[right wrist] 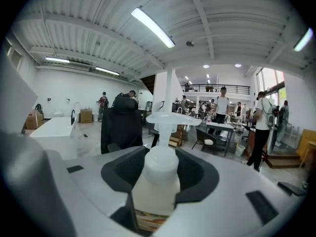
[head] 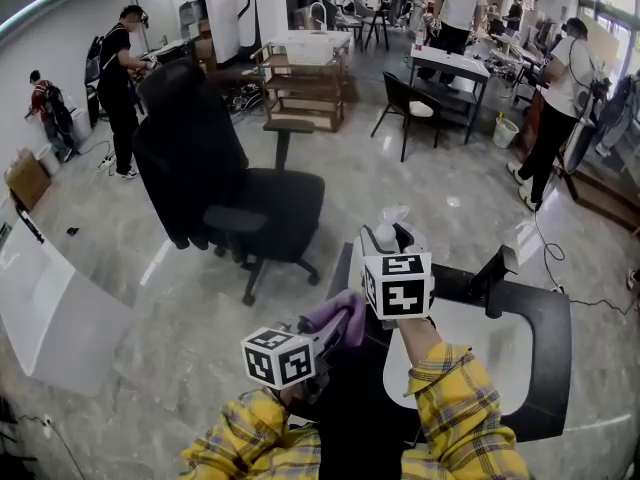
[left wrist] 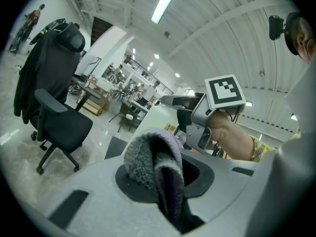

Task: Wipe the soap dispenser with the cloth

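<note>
While the right claw (right wrist: 157, 209) pinches the soap dispenser (right wrist: 159, 169) upright, the left claw (left wrist: 170, 206) pinches the purple cloth (left wrist: 148, 159) just beside it; wiping seems about to begin, so the cloth must next press against its side.

Yellow-black plaid sleeves (head: 455, 408); left claw (left wrist: 165, 191), right claw (right wrist: 158, 191) pale grey, black-lined; white cubes (head: 398, 286), black square markers
</note>
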`<state>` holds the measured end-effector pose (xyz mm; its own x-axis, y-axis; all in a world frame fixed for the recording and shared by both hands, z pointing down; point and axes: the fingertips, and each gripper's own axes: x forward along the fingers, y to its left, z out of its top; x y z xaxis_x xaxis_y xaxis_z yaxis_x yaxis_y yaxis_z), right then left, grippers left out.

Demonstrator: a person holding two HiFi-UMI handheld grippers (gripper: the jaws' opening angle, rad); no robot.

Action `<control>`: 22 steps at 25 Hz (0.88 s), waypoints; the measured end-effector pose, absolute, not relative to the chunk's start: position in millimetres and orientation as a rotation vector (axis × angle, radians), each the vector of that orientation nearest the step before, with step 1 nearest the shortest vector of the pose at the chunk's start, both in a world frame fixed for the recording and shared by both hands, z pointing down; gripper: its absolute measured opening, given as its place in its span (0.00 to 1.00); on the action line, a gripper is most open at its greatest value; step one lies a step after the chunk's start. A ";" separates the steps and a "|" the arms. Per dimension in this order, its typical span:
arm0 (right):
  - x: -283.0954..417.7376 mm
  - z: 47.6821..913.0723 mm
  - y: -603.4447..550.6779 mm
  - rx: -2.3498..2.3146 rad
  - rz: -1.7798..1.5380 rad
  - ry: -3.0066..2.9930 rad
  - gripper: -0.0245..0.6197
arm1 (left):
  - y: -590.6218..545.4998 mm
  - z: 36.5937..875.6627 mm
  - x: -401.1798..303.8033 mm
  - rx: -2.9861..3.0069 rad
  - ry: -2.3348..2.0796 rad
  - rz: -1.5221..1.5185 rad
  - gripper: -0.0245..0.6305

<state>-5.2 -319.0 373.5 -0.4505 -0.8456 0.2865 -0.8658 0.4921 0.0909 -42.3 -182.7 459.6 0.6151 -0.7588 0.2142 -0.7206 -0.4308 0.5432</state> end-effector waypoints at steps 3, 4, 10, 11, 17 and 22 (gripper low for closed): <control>-2.1 373.5 -319.5 1.500 0.114 -2.423 0.32 | -183.7 459.1 -40.3 2.238 -1.158 -0.087 0.11; -1.5 373.5 -319.5 1.517 0.117 -2.416 0.32 | -184.0 458.9 -39.7 2.239 -1.157 -0.088 0.11; -1.8 372.0 -320.1 1.579 0.101 -2.398 0.32 | -187.7 455.2 -38.4 2.250 -1.152 -0.095 0.11; -2.4 372.2 -319.7 1.563 0.098 -2.411 0.32 | -188.1 454.7 -38.1 2.253 -1.150 -0.096 0.11; -11.1 369.5 -312.0 1.247 0.145 -2.627 0.36 | -189.9 452.6 -37.3 2.257 -1.136 -0.096 0.11; -6.1 370.1 -305.1 0.962 -0.025 -2.711 0.39 | -191.4 452.5 -37.6 2.263 -1.125 -0.097 0.11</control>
<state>-6.1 -305.1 370.1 -0.7456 -0.6213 0.2410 -0.6168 0.7803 0.1033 -37.6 -191.4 452.5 0.6374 -0.7460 0.1930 -0.7017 -0.4584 0.5455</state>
